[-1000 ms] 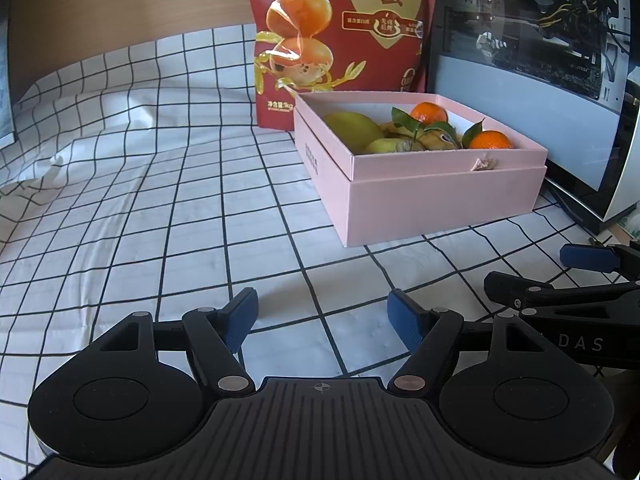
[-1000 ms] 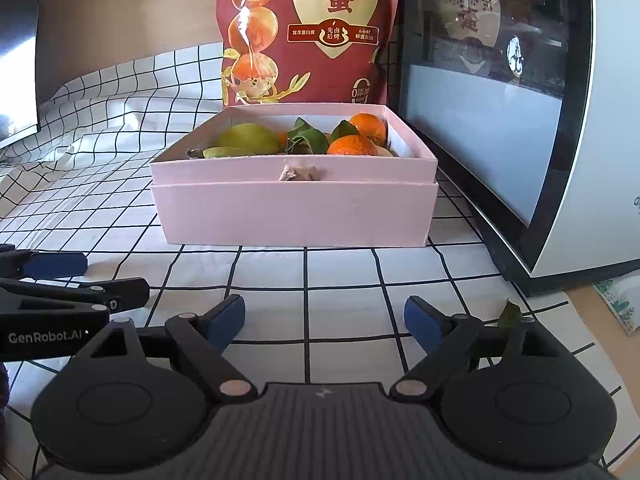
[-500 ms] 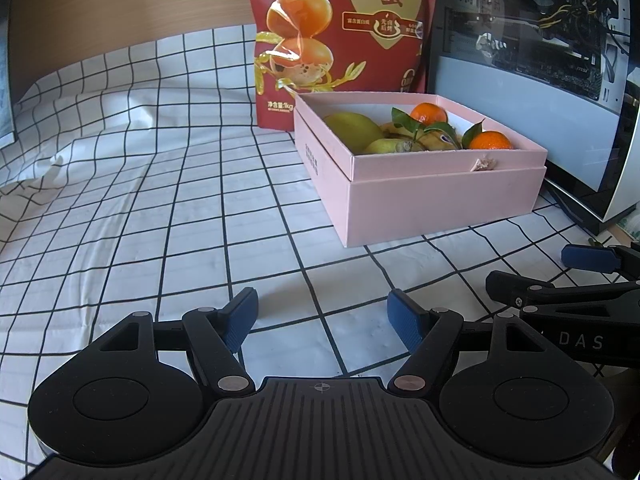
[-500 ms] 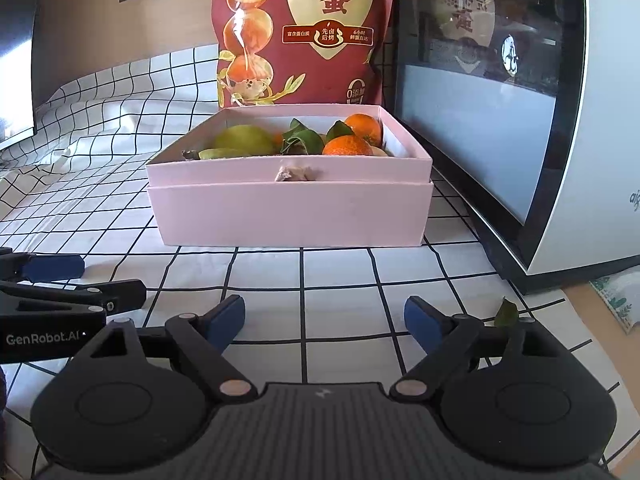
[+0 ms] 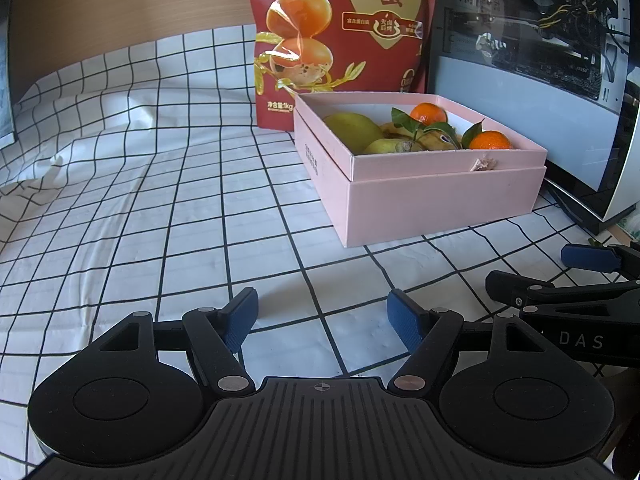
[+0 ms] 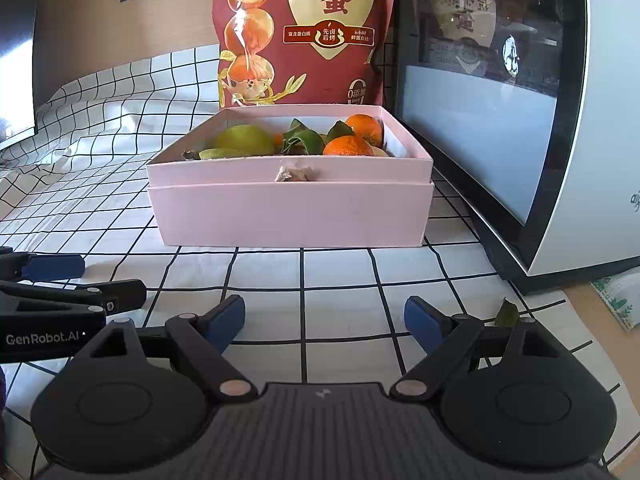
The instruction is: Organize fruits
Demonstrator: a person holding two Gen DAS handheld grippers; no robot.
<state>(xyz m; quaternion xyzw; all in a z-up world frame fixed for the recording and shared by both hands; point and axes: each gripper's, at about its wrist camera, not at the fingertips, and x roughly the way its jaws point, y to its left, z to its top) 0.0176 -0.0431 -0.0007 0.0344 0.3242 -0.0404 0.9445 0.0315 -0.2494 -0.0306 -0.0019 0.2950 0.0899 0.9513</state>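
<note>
Fruits (image 6: 348, 145) are lying inside the pink box (image 6: 290, 220) on the desk (image 5: 200, 216); left gripper (image 5: 322, 318) and right gripper (image 6: 324, 318) are hovering short of it, jaws open and empty; none appears left outside.

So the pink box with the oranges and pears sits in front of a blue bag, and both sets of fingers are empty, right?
Not quite: the bag behind the pink box is red, not blue, as the right wrist view shows. The rest holds: oranges and pears lie inside, and both sets of fingers are empty.
</note>
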